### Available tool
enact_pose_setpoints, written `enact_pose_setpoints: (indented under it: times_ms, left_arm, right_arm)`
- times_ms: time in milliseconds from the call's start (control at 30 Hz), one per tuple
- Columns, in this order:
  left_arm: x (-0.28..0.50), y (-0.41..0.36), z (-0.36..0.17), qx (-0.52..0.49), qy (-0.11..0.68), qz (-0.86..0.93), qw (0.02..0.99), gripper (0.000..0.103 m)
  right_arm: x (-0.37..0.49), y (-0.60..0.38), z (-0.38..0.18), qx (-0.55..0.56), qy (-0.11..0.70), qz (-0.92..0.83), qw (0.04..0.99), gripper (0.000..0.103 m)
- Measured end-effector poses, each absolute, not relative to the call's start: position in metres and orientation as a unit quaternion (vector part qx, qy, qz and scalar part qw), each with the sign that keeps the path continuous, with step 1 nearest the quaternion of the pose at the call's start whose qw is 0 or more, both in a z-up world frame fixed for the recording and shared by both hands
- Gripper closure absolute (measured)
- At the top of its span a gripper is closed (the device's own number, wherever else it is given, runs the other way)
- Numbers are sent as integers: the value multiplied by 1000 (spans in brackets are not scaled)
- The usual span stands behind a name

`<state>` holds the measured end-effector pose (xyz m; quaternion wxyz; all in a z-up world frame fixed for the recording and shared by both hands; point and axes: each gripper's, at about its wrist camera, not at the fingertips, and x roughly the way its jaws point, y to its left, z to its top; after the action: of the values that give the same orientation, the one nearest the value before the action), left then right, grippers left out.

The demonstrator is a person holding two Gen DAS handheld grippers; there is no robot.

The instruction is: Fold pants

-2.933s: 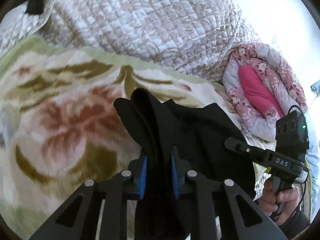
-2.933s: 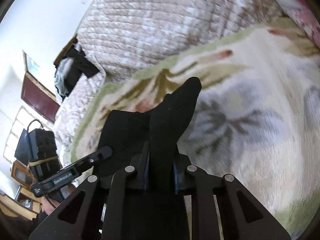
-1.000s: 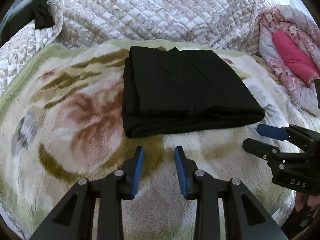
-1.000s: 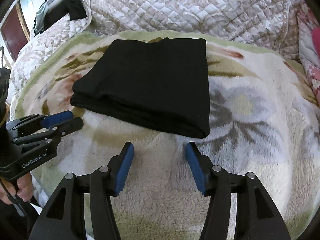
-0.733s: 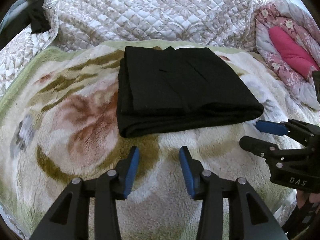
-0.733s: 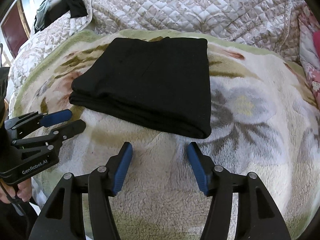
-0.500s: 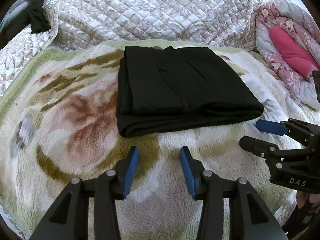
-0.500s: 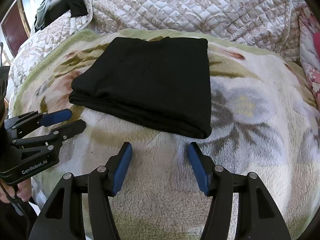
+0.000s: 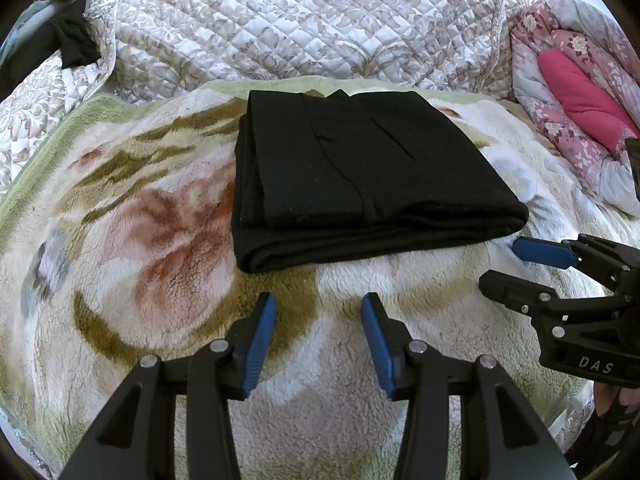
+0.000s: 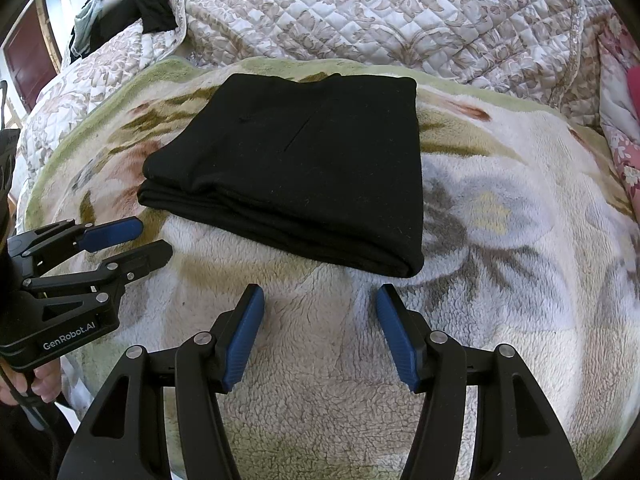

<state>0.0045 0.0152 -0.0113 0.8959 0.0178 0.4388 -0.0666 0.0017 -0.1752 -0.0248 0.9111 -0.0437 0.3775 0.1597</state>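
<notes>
The black pants (image 9: 360,176) lie folded into a flat rectangle on the floral fleece blanket (image 9: 140,232); they also show in the right wrist view (image 10: 304,168). My left gripper (image 9: 318,308) is open and empty, a little short of the fold's near edge. My right gripper (image 10: 320,300) is open and empty, just before the fold's near right corner. Each gripper shows in the other's view: the right one (image 9: 516,264) at the right, the left one (image 10: 148,240) at the left. Neither touches the pants.
A quilted beige bedspread (image 9: 300,20) rises behind the blanket. A pink floral quilt (image 9: 576,84) lies at the right. Dark clothes (image 10: 132,4) hang at the far left, near a dark red door (image 10: 28,52).
2.9 s ago both grippers were shut on the black cloth, holding it up. Since then they let go and drew back. Over the last second both jaws opened a bit wider.
</notes>
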Motion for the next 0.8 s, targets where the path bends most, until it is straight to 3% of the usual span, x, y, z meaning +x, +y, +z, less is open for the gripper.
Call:
enact_pose_setpoints:
  times_ms: [800]
  left_arm:
    - [5,15,-12,21,440,-67,895,53]
  right_arm:
    - [1,-174,-25,-44,377,158,912,44]
